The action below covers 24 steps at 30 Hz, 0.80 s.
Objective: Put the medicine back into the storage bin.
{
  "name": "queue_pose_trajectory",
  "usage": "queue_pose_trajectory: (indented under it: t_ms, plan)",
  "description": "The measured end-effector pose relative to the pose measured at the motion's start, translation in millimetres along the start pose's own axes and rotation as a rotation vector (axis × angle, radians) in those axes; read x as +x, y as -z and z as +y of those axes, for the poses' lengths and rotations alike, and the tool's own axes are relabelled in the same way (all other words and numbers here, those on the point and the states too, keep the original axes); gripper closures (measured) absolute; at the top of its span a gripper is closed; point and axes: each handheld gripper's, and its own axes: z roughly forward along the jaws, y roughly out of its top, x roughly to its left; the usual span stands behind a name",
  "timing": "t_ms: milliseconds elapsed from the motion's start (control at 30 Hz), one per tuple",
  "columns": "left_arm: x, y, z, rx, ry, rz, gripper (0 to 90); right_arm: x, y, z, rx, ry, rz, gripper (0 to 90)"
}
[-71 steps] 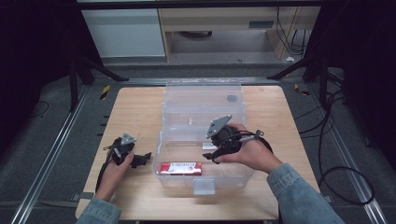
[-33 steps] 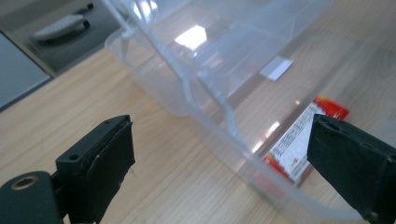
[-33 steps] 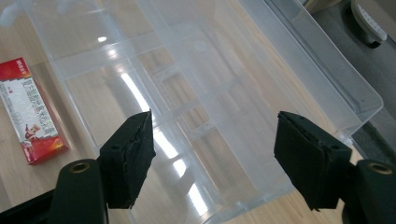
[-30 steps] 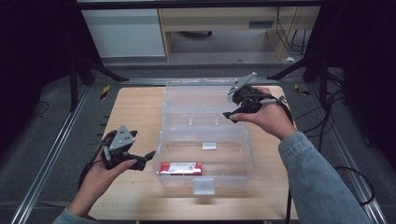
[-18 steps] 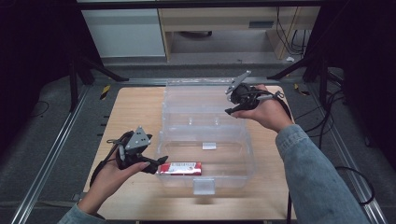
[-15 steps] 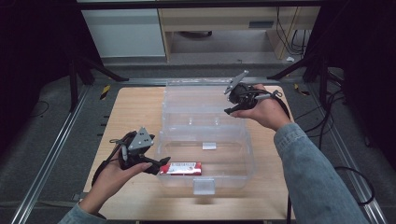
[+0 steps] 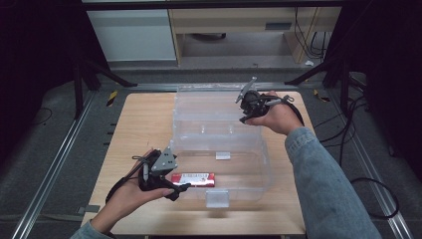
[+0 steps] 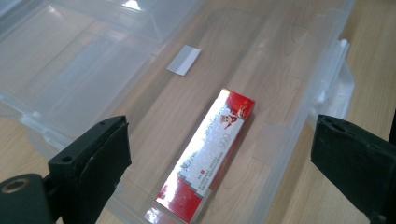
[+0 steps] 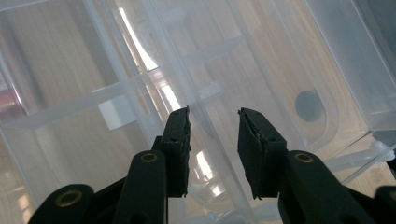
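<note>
Two grippers work at the clear plastic box (image 7: 219,144). The left gripper (image 7: 174,188), lower left, stands wide open beside the red carton (image 7: 193,179) lying inside the box's near end. The right gripper (image 7: 245,110), upper right, has just been narrowing its jaws over the lid (image 7: 209,107), gripping nothing.

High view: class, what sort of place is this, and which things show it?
Probably a lab or workshop recording bay, not a home: a small wooden table on grey floor, metal floor rails, loose cables, and dark stand legs.

A wooden table (image 7: 134,129) is seen. A clear plastic box (image 7: 219,149) is set on it.
</note>
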Motion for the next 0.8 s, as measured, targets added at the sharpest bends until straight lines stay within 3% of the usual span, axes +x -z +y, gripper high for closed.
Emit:
queue_pose_trajectory:
  t_ms: [100,167,333,500,667,800]
  plan:
    - [-2.1,-2.5,-1.7,0.005,-0.007,-0.011,7.6,0.2,0.5,0.0,0.001,0.006,0.001,66.7]
    - [-8.0,-6.4,-4.6,0.036,-0.045,-0.027,13.0,1.5,0.6,0.5,0.004,0.009,-0.001,68.7]
    - [-11.2,-12.1,-9.6,0.046,-0.048,-0.045,26.5,1.6,0.3,2.8,0.016,0.017,0.006,71.3]
    - [-13.4,-23.8,-19.1,0.089,-0.053,-0.099,39.6,3.1,-0.2,3.4,0.017,0.047,-0.004,72.6]
    - [-14.8,-31.8,-21.2,0.12,-0.074,-0.091,55.4,2.3,0.1,3.1,0.018,0.043,0.001,73.1]
    - [-14.9,-32.7,-23.7,0.11,-0.055,-0.098,61.2,1.0,-0.3,2.9,0.016,0.045,0.0,73.1]
